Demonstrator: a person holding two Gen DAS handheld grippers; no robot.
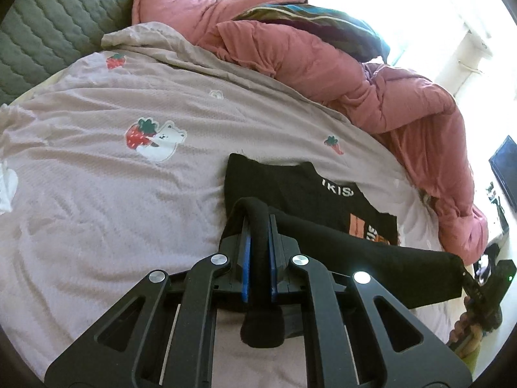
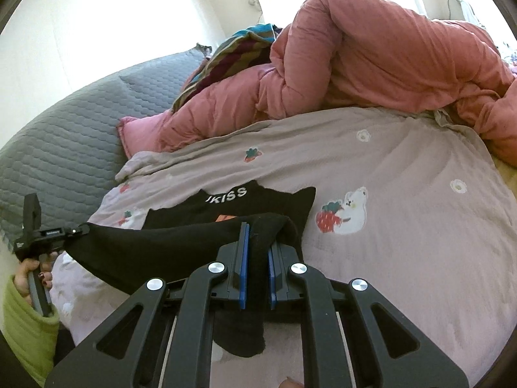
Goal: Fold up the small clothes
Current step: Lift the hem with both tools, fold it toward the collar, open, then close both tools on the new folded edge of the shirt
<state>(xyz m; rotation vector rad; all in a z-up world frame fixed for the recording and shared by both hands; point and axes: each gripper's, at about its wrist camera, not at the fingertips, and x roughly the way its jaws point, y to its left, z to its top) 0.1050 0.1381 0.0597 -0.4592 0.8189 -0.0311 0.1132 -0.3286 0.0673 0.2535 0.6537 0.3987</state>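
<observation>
A small black garment (image 1: pixel 310 194) with white lettering and an orange print lies on the pink bedsheet; it also shows in the right wrist view (image 2: pixel 245 200). My left gripper (image 1: pixel 258 223) is shut on one corner of its near edge. My right gripper (image 2: pixel 257 229) is shut on the other corner. The black edge is lifted and stretched between the two grippers, over the flat part of the garment. The right gripper appears at the right edge of the left wrist view (image 1: pixel 484 287), and the left gripper at the left edge of the right wrist view (image 2: pixel 48 232).
A pink sheet (image 1: pixel 129 194) with strawberry and bear prints covers the bed. A bunched pink duvet (image 1: pixel 355 74) and a striped cloth (image 2: pixel 232 51) lie behind. A grey quilted headboard (image 2: pixel 64 148) stands at the far left.
</observation>
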